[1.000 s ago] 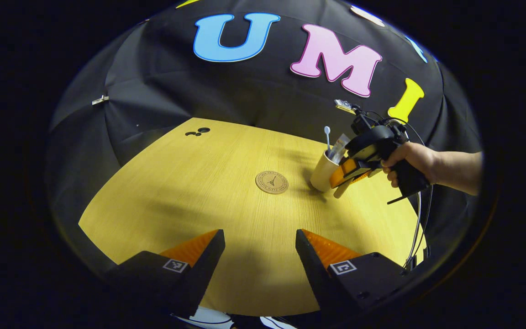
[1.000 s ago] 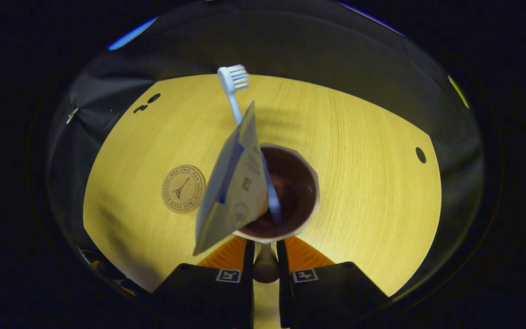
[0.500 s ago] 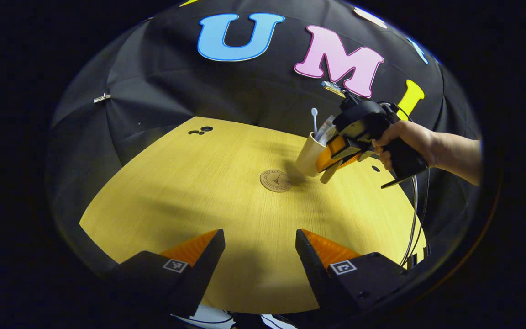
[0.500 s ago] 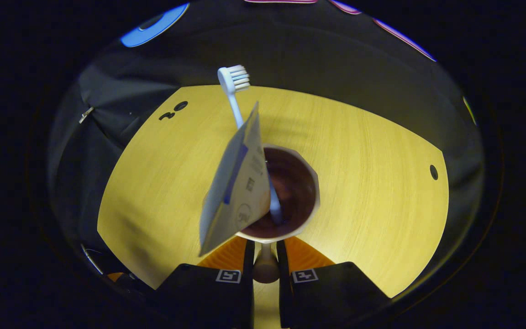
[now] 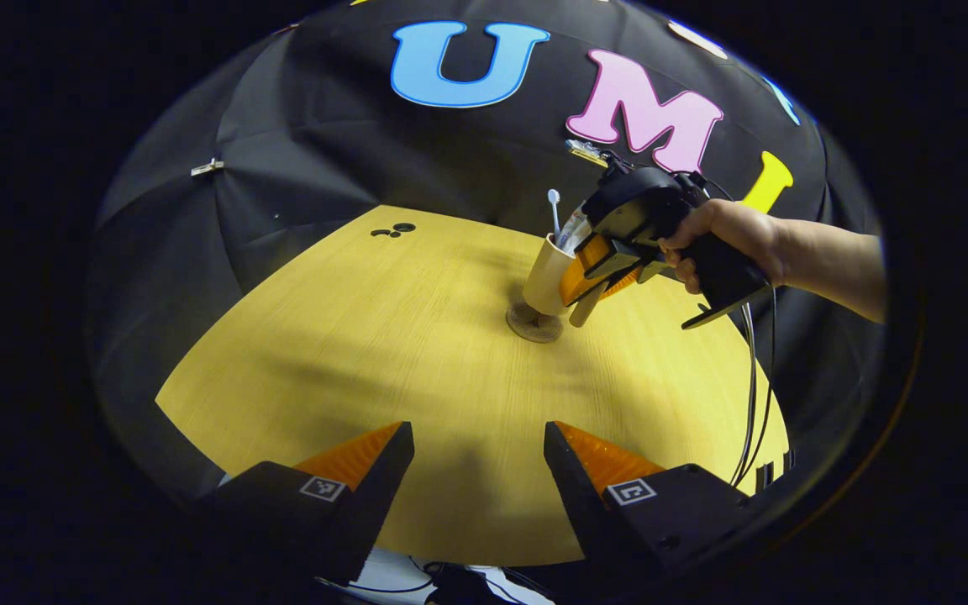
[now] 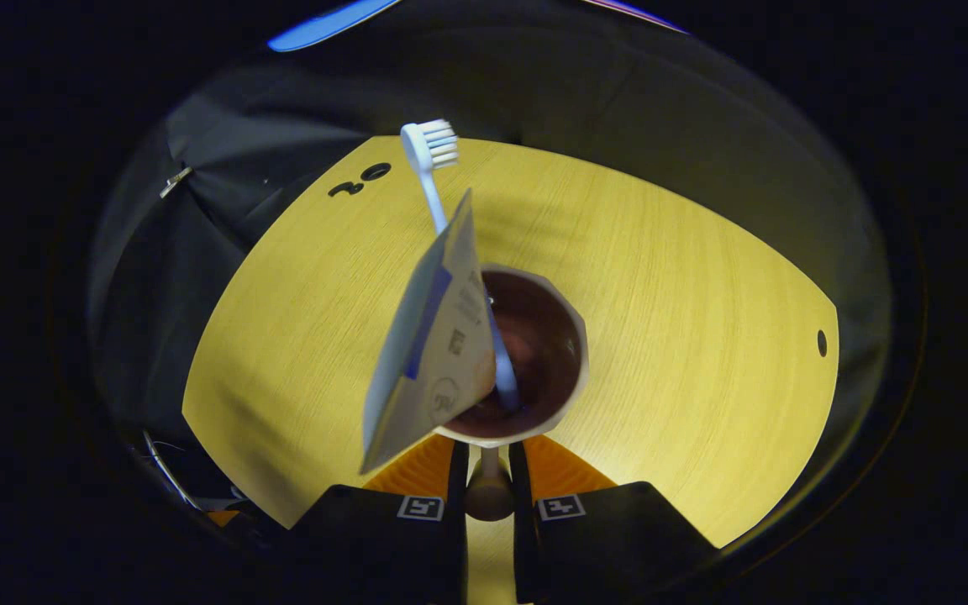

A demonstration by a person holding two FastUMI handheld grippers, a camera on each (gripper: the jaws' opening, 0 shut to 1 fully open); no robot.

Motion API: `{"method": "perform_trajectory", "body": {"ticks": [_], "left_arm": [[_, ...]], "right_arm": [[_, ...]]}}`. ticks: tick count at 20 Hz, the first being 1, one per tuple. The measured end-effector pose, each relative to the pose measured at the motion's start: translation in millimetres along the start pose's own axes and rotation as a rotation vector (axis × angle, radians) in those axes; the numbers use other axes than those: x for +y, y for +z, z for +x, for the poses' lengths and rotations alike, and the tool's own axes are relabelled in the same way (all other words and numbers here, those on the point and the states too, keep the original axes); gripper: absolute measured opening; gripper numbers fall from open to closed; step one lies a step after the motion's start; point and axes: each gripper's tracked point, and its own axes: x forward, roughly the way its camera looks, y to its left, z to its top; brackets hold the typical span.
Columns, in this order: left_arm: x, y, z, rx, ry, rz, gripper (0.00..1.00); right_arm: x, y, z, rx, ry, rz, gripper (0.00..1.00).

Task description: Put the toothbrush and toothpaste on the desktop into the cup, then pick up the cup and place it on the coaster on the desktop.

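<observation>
Spanning the booth, a yellow wooden desktop (image 5: 383,336) meets black cloth wall (image 5: 349,160).

Bright overhead light, soft shadows, strong fisheye curvature at edges

The right tool (image 5: 578,281) has a black pistol-grip body with thin cables hanging below; a bare hand (image 5: 723,244) shows. The left tool (image 5: 477,458) carries small square black-and-white markers.
</observation>
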Motion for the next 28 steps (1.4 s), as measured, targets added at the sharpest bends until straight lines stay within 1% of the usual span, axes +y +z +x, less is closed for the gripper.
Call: {"method": "perform_trajectory", "body": {"ticks": [2,5,9,12,14,15,16,17,18,19,20,21,24,28], "left_arm": [[5,1,-2,-0.003,0.010,-0.009,0.97],[12,-1,-4,-0.003,0.025,-0.016,0.97],[11,-6,-3,0.008,0.024,-0.014,0.96],[8,-6,-2,0.009,0.021,-0.008,0.97],[7,-5,-2,0.009,0.020,-0.001,0.97],[6,-5,-3,0.006,0.019,0.001,0.97],[5,-4,-3,0.003,0.017,0.003,0.97],[4,-3,-3,0.000,0.016,0.005,0.97],[3,-1,-4,-0.003,0.015,0.006,0.97],[2,0,-3,-0.007,0.012,0.009,0.97],[1,1,-3,-0.008,0.010,0.013,0.97],[1,1,-3,-0.007,0.011,0.018,0.97],[-5,7,-6,-0.026,-0.001,0.033,0.97],[-13,23,-9,-0.064,-0.025,0.042,0.97]], "right_arm": [[5,-6,8,0.028,-0.005,-0.016,0.25],[-2,-12,7,0.041,-0.029,-0.036,0.25],[-1,-15,15,0.070,-0.032,-0.019,0.25],[1,-17,16,0.066,-0.043,-0.029,0.25],[6,-19,16,0.073,-0.024,-0.024,0.27],[10,-20,17,0.077,-0.001,-0.014,0.23],[11,-22,14,0.074,0.005,-0.009,0.24],[12,-24,13,0.076,0.012,-0.004,0.28],[13,-26,10,0.076,0.021,0.004,0.51],[16,-27,7,0.071,0.036,0.013,0.45],[20,-28,3,0.063,0.057,0.023,0.56],[26,-27,-3,0.053,0.079,0.029,0.64],[33,-22,-30,-0.009,0.104,0.037,1.00],[36,-6,-81,-0.168,0.105,0.047,0.99]]}}
